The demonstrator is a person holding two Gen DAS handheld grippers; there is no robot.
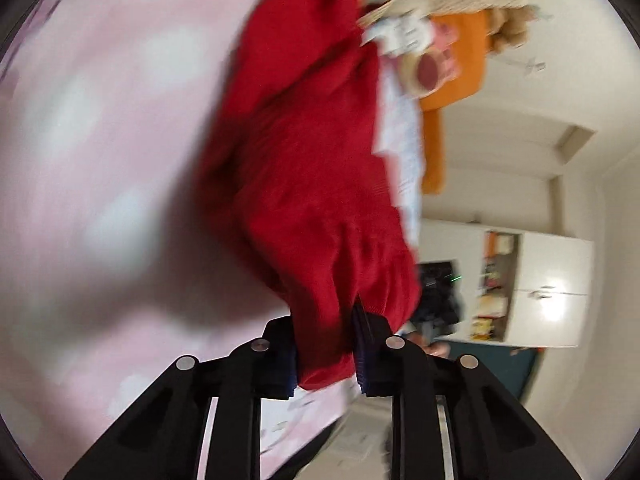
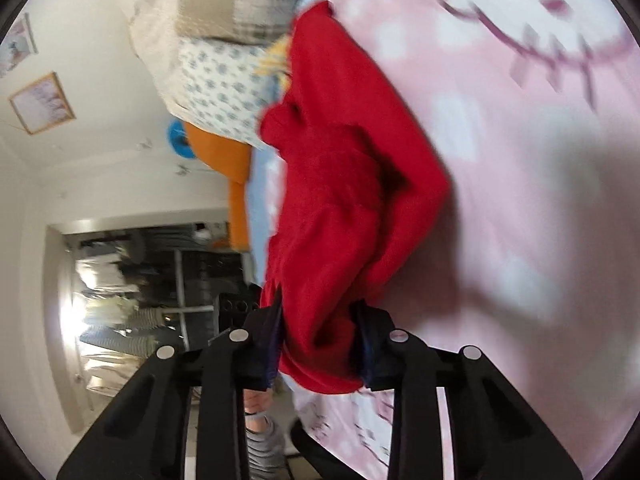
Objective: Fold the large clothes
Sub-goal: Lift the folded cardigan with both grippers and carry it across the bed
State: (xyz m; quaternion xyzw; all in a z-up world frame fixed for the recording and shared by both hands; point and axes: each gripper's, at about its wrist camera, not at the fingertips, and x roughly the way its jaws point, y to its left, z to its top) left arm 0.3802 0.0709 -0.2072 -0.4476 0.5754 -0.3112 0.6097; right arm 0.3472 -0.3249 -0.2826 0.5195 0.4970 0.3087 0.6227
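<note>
**Red garment strung between my two grippers, over the pink bed cover**

I hold the red garment with both hands at once. My left gripper has its two fingers closed narrow on a bunched fold of the red cloth, which fills the gap between the pads. My right gripper is the same: fingers pinched onto a thick wad of the cloth, with a lobe of it hanging out below them.

From each pair of fingers the garment runs straight forward and away, so its long axis lies along my fingers, not across them. It looks lifted, hanging just beside the pink bed cover rather than spread flat on it, though motion blur keeps me from saying whether the far end touches. That far end lies toward the head of the bed, near the pillows and the orange cushion.

Neither hand is nearer; both grip the near end. I judge the next move must bring this held edge toward the far one, or lay the cloth flat first.
</note>
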